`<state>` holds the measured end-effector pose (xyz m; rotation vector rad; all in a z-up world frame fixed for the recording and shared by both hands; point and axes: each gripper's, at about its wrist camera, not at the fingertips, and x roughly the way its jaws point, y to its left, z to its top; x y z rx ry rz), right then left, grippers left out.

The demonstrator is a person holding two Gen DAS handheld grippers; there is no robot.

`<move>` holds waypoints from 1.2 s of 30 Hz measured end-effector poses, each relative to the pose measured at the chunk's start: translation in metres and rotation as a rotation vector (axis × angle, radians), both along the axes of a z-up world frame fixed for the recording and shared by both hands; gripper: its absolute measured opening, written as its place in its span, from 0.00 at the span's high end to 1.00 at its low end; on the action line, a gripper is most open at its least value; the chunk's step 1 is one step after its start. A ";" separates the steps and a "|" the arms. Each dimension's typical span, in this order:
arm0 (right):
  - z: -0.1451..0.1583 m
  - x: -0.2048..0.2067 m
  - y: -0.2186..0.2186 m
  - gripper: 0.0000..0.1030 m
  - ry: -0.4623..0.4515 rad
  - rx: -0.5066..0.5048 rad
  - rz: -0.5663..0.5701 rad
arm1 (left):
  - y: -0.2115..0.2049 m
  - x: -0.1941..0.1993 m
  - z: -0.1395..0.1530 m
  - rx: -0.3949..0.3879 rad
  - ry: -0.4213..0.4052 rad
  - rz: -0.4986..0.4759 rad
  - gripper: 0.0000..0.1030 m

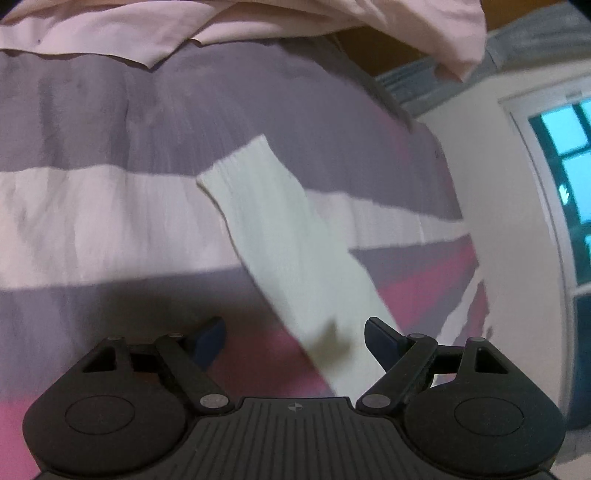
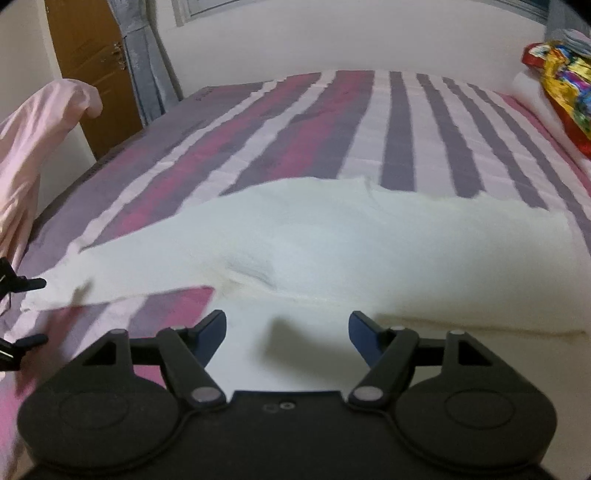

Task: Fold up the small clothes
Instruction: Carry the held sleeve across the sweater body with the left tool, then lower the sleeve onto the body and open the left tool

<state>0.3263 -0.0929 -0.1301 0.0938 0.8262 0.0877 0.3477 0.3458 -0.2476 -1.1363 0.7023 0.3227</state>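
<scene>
A small white garment lies spread across the striped bedspread. In the left wrist view one long narrow part of it runs diagonally from the middle down between my fingers. My left gripper is open, its jaws on either side of the white strip's near end. My right gripper is open just above the garment's near edge. The left gripper's fingertips show at the left edge of the right wrist view, beside the garment's left end.
A pink cloth is heaped at the bed's side, also seen in the right wrist view. A colourful bag lies at the bed's far right. A wooden door, white wall and window lie beyond.
</scene>
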 end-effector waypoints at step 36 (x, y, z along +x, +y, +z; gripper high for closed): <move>-0.005 -0.017 -0.126 0.29 -0.013 -0.018 -0.201 | -0.399 0.079 0.096 0.364 -0.278 -0.928 0.97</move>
